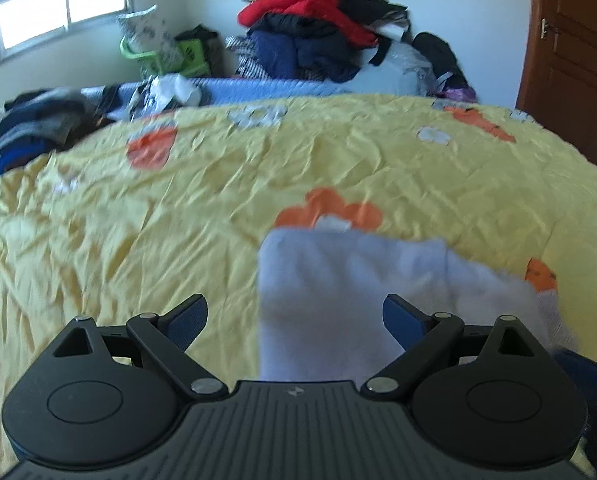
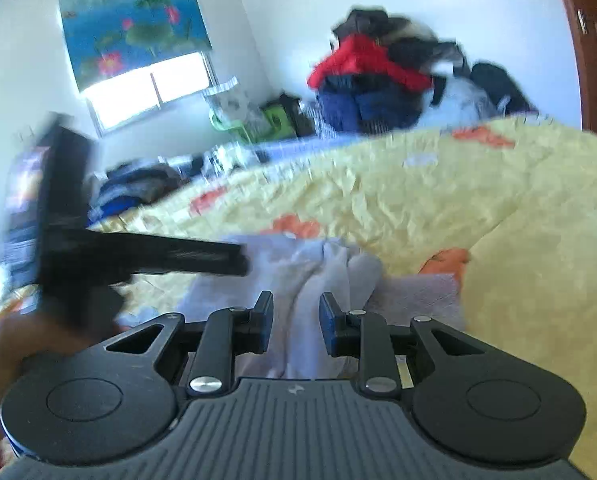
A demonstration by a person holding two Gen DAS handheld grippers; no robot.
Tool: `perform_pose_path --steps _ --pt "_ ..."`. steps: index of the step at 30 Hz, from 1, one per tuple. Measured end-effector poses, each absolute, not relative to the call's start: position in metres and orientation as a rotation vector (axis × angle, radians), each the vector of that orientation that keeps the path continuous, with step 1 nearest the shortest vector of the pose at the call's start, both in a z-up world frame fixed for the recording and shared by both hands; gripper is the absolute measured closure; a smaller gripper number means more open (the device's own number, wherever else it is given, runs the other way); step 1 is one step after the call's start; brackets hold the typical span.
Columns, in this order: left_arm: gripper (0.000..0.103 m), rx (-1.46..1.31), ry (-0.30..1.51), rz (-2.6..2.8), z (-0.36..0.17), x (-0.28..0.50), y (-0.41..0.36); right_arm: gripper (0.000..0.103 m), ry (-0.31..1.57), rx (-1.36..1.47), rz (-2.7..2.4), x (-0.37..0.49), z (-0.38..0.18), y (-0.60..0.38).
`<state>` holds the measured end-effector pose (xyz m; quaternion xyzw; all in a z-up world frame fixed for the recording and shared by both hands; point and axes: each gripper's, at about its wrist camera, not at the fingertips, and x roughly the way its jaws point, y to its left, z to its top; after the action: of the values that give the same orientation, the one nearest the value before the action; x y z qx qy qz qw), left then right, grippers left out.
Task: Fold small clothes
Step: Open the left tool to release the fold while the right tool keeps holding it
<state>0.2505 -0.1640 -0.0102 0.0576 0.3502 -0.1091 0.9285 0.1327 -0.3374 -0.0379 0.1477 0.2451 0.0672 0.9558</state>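
Left gripper [image 1: 294, 322] is standing with jaws spread wide, gripping nothing, over the pale lavender-white small cloth garment [image 1: 358, 292], which is lying on the crumpled yellow bedspread with orange flower print [image 1: 178, 220] and passing under the right-hand blue pad. Right gripper [image 2: 296, 322] is hovering with jaws partly apart above the bunched folds of the same garment [image 2: 322, 268]; its pads are not pressing on the fabric. Left gripper [image 2: 146, 258] is showing blurred in the right wrist view, beside the garment's near-left edge.
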Motion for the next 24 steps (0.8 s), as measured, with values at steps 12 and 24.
perform_pose_path --steps 12,24 --pt "0.007 0.097 0.732 -0.241 -0.017 0.237 -0.151 0.065 0.579 0.189 0.074 0.158 -0.052 -0.331" --pt "0.007 0.014 0.763 -0.337 -0.017 0.223 -0.121 0.042 0.492 0.452 0.142 0.093 -0.044 -0.365"
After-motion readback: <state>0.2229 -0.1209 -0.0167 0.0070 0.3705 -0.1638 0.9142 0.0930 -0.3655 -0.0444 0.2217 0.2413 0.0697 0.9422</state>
